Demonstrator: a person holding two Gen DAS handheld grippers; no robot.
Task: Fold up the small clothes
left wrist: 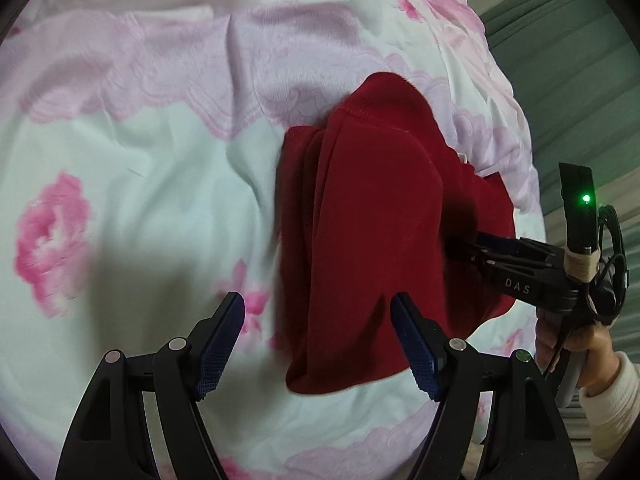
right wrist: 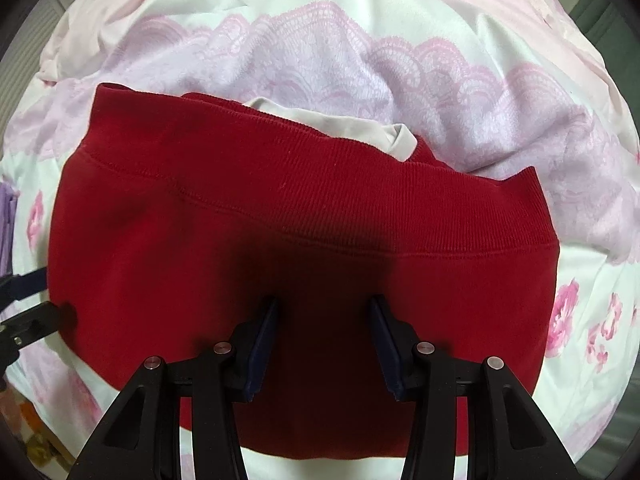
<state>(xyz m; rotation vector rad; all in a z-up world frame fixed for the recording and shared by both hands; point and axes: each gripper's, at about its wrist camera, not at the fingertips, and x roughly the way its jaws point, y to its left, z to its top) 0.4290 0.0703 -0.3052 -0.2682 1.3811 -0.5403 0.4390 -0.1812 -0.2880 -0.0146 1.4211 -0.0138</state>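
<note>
- The red garment lies on the bed, on a floral bedsheet, and appears already doubled over: the left wrist view shows stacked layers and a long fold ridge running down its length.
- Its ribbed waistband runs straight across the far edge in the right wrist view; a pale grey label or lining shows just behind that band.
- The right claw is over the near middle of the garment, its jaws standing partly apart with red cloth visible between them. Whether the pads touch the fabric cannot be told; no pinch is evident.
- The left claw stands wide apart at the garment's near corner, holding nothing; one finger overlaps the cloth edge in the view, the other is over bare sheet.
- The person's right hand grips the right tool's handle at the bed's edge.
- Judgement: at least one fold seems done, since the piece reads as a compact rounded block. The lower edges look uneven, so a further fold or a squaring-up probably remains.
- A purple item sits at the far left edge, too cut off to identify.
</note>
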